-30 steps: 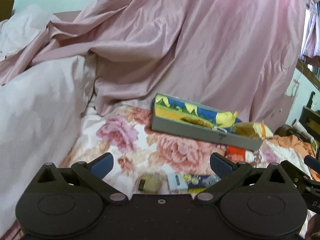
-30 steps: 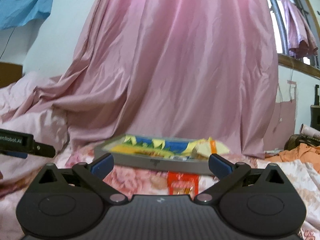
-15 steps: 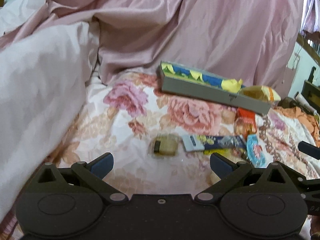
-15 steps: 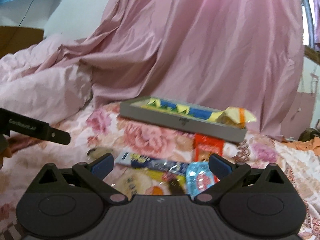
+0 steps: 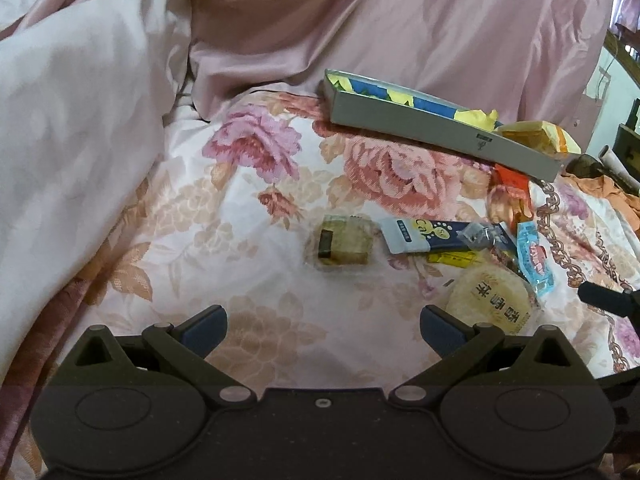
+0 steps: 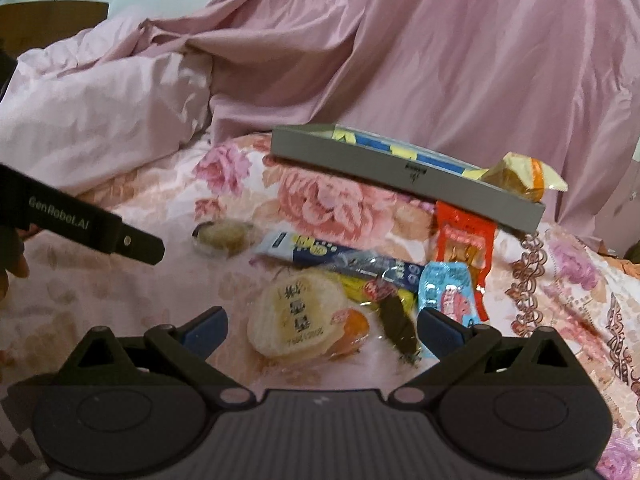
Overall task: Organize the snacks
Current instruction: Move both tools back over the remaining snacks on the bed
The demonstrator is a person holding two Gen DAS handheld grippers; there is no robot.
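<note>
Both your grippers, left [image 5: 323, 322] and right [image 6: 320, 326], gape wide, holding nothing. One snack [image 6: 520, 178] sits in the box [image 6: 400, 172]; the pile [image 6: 360, 280] waits mid-bed.

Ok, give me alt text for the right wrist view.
The open right gripper hovers over a round rice cracker pack among loose snack packets on a floral bedspread. A shallow grey box lies behind, pink fabric beyond.

red packet [image 6: 464, 240] partly under tray [image 6: 380, 178]
</note>
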